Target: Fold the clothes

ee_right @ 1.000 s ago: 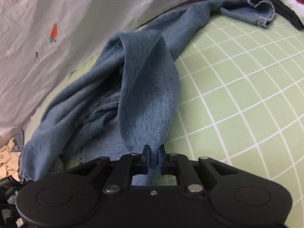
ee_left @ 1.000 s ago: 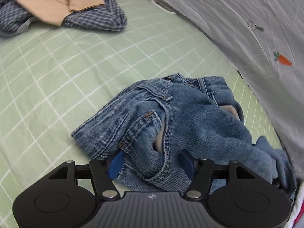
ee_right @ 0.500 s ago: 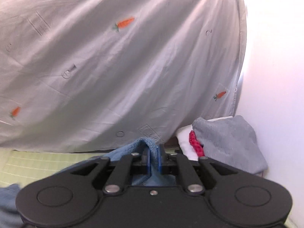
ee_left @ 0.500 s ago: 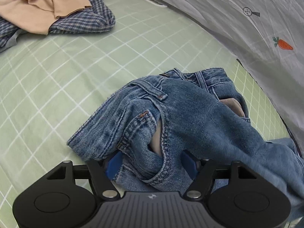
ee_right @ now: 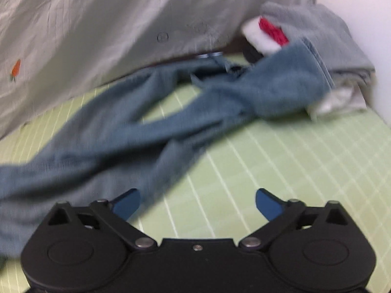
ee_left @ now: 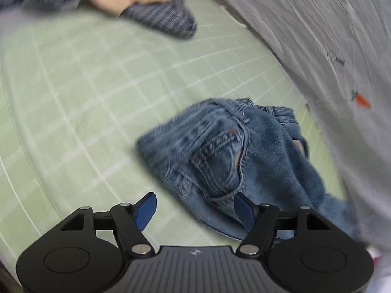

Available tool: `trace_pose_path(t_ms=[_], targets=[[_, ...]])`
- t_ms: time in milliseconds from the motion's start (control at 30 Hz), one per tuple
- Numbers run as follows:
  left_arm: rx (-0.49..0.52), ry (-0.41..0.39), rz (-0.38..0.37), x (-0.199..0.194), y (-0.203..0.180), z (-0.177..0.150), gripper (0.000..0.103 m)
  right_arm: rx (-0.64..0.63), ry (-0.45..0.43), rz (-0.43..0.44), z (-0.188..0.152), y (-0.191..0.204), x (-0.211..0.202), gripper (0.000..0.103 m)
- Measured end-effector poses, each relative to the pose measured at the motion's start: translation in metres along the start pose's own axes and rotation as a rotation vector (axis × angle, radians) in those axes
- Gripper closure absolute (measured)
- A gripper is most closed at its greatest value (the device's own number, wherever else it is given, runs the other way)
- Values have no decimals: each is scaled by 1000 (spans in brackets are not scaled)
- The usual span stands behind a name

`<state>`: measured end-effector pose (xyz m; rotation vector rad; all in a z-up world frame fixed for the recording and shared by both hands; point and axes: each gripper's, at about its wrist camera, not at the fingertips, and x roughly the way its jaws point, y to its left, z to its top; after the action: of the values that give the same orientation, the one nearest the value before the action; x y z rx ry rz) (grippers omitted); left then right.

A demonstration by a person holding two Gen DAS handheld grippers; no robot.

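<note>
We are spreading the jeans (ee_left: 227, 156) out before any fold. Our right gripper (ee_right: 198, 202) has just been opening and stands released, empty, the legs (ee_right: 151, 131) trailing to the upper right. Our left gripper (ee_left: 195, 207) is parted, waistband edge by its right finger, unclamped. Next we need fresh grips.

Bed (ee_left: 73, 97): jeans (ee_left: 220, 151), shirts (ee_left: 158, 17) (prob.).

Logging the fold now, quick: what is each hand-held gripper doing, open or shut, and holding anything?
Left hand-held gripper: open, holding nothing, jeans just ahead.
Right hand-held gripper: jaws just opened wide, jeans leg released.
</note>
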<state>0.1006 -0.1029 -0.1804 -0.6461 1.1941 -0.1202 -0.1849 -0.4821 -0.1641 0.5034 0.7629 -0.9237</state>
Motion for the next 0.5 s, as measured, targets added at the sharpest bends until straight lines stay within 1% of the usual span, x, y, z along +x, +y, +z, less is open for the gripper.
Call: trace_pose_path(t_ms=[67,100,167,200,333,400,433,500], targets=[[-70,7,-45,5,7,-2,34,7,21,1,-15,-4,-1,1],[-93,6,-62,7,9,-3,34,18,28,4,-16,-5,0,1],[-100,-6,-78,12,8,-4,35,32,20,20,-14,-5,-2,1],[-99,-8,-77,14,7,-4,39,38,15,27,-13,-5,-2,1],[-111,-18,-75,20,6,-4,46,40,0,40,-8,-2,-1,1],[-133,-28,-79,18,11,-5,57,36,3,44,-10,0,-3,1],[-143,-33,-81,17,13,-5,61,34,4,45,-10,0,-4,1],[-165,-47,-83,14,18,-6,74,34,9,42,-12,0,-5,1]])
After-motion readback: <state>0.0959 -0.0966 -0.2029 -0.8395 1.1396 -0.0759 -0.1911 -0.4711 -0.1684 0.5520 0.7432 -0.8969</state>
